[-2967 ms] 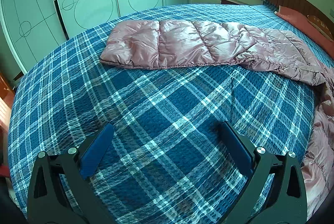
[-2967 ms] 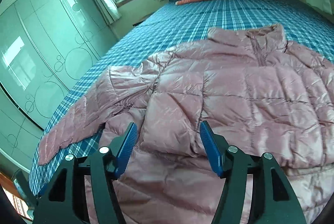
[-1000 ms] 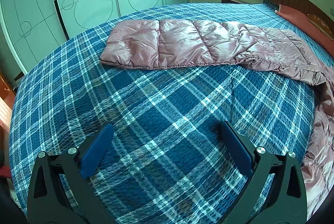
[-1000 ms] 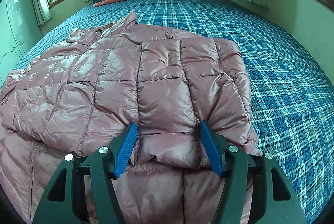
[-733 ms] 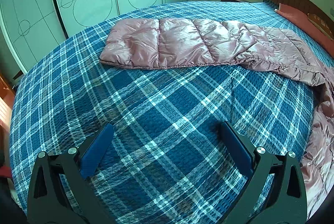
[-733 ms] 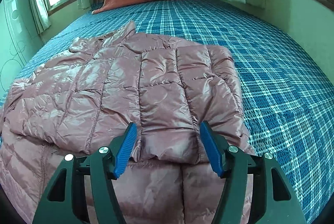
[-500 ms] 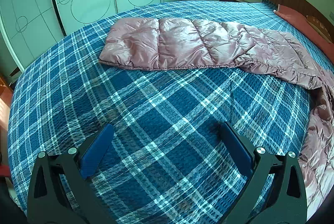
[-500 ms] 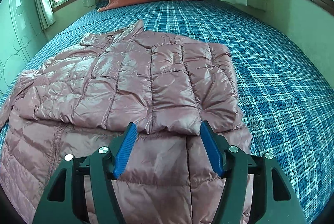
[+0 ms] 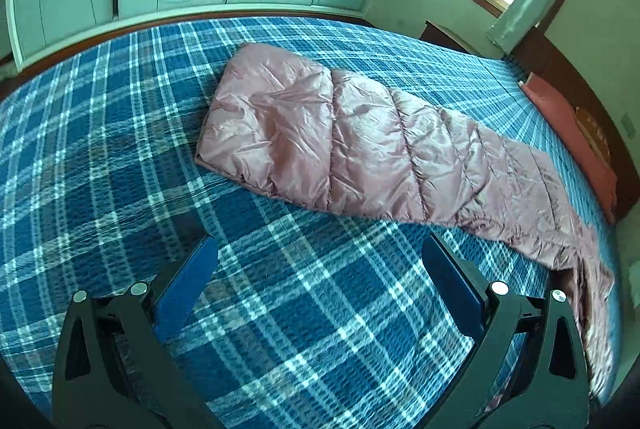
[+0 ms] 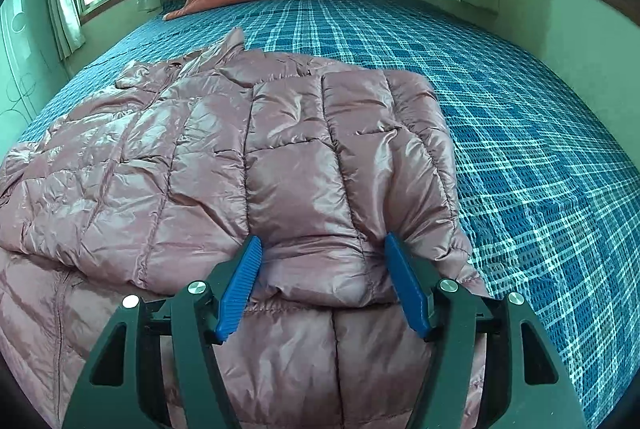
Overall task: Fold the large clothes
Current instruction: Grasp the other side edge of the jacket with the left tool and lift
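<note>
Pink puffer jacket [image 10: 224,165] lies flat on the bed [image 10: 540,165], collar twd the headboard. R sleeve [image 10: 360,181] is folded in over the body; L sleeve [image 9: 360,157] lies stretched out straight on the plaid cover, cuff end far from the body.

Right gripper [image 10: 322,269]: fingers wide apart, straddling the folded sleeve's cuff edge, pads near the fabric but not clamped, holding nothing. Left gripper [image 9: 320,281]: fingers spread wide, above bare cover, short of the L sleeve, empty.

Likely step: fold L sleeve in to match. To do it well: left should take the cuff end, pinch thru both layers (slick shell, prob slips), lift low, lay across chest parallel to R sleeve. Right could pin the folded part so down loft doesn't spring it open.
</note>
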Motion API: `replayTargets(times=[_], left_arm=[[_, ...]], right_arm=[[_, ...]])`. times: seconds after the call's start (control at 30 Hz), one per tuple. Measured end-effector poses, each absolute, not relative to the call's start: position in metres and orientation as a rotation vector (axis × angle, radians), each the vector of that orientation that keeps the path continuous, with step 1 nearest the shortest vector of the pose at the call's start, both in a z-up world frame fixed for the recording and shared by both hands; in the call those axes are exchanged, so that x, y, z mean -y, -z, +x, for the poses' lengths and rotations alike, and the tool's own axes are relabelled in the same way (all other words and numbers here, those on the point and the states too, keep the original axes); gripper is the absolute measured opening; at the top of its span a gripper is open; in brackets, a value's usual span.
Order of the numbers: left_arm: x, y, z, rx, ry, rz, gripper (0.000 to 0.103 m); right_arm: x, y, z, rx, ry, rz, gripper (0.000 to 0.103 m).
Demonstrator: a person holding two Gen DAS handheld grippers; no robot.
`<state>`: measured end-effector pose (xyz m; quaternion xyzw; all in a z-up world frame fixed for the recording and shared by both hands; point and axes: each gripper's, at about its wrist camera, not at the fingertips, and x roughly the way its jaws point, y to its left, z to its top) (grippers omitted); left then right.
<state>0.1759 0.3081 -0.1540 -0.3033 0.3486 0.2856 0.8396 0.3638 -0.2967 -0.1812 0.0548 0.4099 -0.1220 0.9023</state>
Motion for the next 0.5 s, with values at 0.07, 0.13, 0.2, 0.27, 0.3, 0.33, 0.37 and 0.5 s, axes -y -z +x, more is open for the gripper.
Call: replayTargets(times=[0.07,0.13,0.2,0.27,0.3,0.33,0.37,0.5], left_arm=[[-0.314,0.153,0.182,-0.696,-0.603,-0.667,0.101],[-0.321,0.152,0.187,-0.667,-0.601,-0.732,0.101],[-0.327,0.152,0.185,-0.618,-0.614,-0.797,0.101],[-0.331,0.154,0.183,-0.592,-0.63,-0.832,0.099],[-0.335,0.152,0.182,-0.584,-0.65,-0.834,0.091],[-0.336,0.151,0.181,-0.574,-0.674,-0.824,0.085],[-0.342,0.149,0.181,-0.571,-0.687,-0.817,0.068],[-0.353,0.154,0.187,-0.582,-0.669,-0.845,0.045]], right_arm=[[0.297,0.182,0.364,-0.846,0.251,0.118,0.064],[0.297,0.182,0.363,-0.845,0.253,0.114,0.064],[0.297,0.181,0.363,-0.843,0.254,0.112,0.064],[0.298,0.181,0.363,-0.841,0.255,0.111,0.064],[0.296,0.182,0.362,-0.839,0.256,0.112,0.064],[0.296,0.182,0.361,-0.837,0.256,0.113,0.064],[0.297,0.182,0.361,-0.836,0.256,0.114,0.064],[0.297,0.182,0.36,-0.835,0.255,0.116,0.064]])
